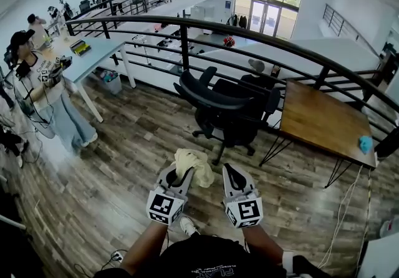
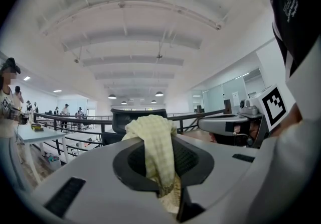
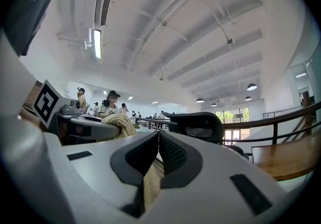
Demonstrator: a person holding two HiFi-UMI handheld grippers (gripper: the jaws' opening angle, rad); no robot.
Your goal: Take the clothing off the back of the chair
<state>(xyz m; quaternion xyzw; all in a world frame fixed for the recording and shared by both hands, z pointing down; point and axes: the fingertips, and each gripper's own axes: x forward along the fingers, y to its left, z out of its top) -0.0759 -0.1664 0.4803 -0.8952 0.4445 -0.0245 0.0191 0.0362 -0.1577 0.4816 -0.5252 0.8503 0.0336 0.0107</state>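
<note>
Left tongs (image 1: pixel 179 176) are closed tight on a bunched piece of pale yellow checked clothing (image 1: pixel 194 164), which spills over the top of the jaws. Right tongs (image 1: pixel 234 176) sit just beside them, jaws almost together, and the right gripper view shows a strip of the same pale cloth caught low between them. Both point level, side by side, in front of the person holding them.

The clothing is clear of the black office chair (image 1: pixel 224 108), whose back looks bare. It hangs above the wood floor (image 1: pixel 124 158), apart from the chair. The removal looks essentially complete.

To finish well, hold both grips firm so the bundle does not slide out, and keep the two tongs close together so the cloth is not stretched between them. Lift any loose end well above the chair's arms and wheels before carrying it away.

The chair stands directly ahead. A wooden worktop (image 1: pixel 321 121) lies to the right, and a curved black railing (image 1: pixel 280 43) runs behind both. Another person (image 1: pixel 43 93) stands at the left beside a white worktop (image 1: pixel 87 58). The open floor between that person and the chair, to the left and near side, offers the most room to move.
</note>
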